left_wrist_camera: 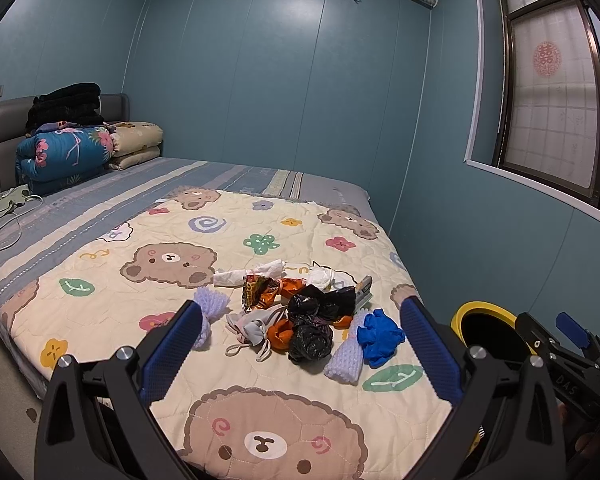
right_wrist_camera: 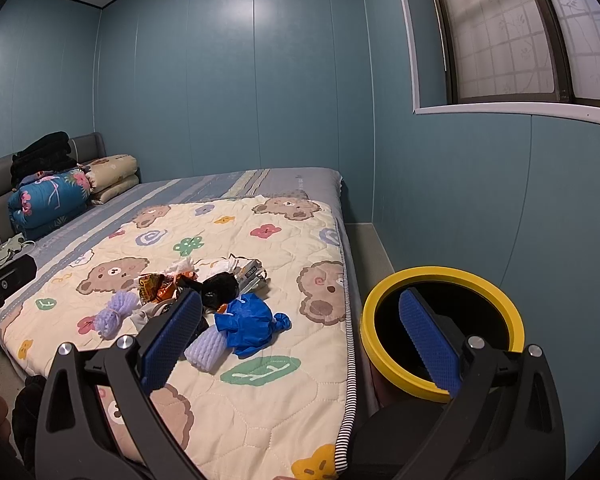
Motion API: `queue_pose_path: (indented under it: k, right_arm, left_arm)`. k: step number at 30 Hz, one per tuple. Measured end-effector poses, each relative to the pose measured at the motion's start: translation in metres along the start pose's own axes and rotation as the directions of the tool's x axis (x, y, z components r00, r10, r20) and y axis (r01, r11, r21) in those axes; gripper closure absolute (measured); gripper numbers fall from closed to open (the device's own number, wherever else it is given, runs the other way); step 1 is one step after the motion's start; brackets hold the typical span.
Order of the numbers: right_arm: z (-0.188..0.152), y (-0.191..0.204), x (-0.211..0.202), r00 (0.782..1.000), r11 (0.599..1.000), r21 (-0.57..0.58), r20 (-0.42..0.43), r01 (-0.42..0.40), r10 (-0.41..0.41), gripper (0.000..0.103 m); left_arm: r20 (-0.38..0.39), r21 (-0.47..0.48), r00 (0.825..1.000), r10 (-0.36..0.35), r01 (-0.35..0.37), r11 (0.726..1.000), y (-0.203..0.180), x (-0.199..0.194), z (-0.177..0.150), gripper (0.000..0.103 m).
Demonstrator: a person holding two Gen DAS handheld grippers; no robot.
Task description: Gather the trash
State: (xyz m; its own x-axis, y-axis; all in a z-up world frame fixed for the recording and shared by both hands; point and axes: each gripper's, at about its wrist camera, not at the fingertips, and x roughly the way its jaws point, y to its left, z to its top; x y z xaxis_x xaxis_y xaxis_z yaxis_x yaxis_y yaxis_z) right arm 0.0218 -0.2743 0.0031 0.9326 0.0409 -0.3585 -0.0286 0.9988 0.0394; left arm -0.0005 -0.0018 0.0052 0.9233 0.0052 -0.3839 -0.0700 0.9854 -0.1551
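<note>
Both hand-held grippers, left [left_wrist_camera: 300, 344] and right [right_wrist_camera: 308, 340], hang released and empty; the blue glove [left_wrist_camera: 380, 336], at 3 o'clock in the trash pile, looks light, limp, slippery, best pinched mid-bunch.

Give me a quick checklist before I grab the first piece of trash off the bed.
1. Left hand-held gripper open and empty: ok.
2. Right hand-held gripper open and empty: ok.
3. Trash within view, blue glove nearest the bed edge: ok.
4. Yellow-rimmed bin beside the bed, mouth open: ok.
5. Blue glove free of the pile: not ok, it touches the white foam net.
6. Room left inside the bin: cannot tell, interior is dark.
</note>
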Motion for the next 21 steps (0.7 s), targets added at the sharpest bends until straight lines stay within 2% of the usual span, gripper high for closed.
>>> queue_pose_path:
  k: [21]
  right_arm:
    - [-0.0064, 0.0016, 0.0013, 1.000, 1.000, 0.000, 0.000, -0.005, 0.005, 0.008]
  left_arm:
    - [0.000, -0.001, 1.000, -0.002, 0.002, 1.000, 0.0005, 0.0001, -0.0005, 0.007]
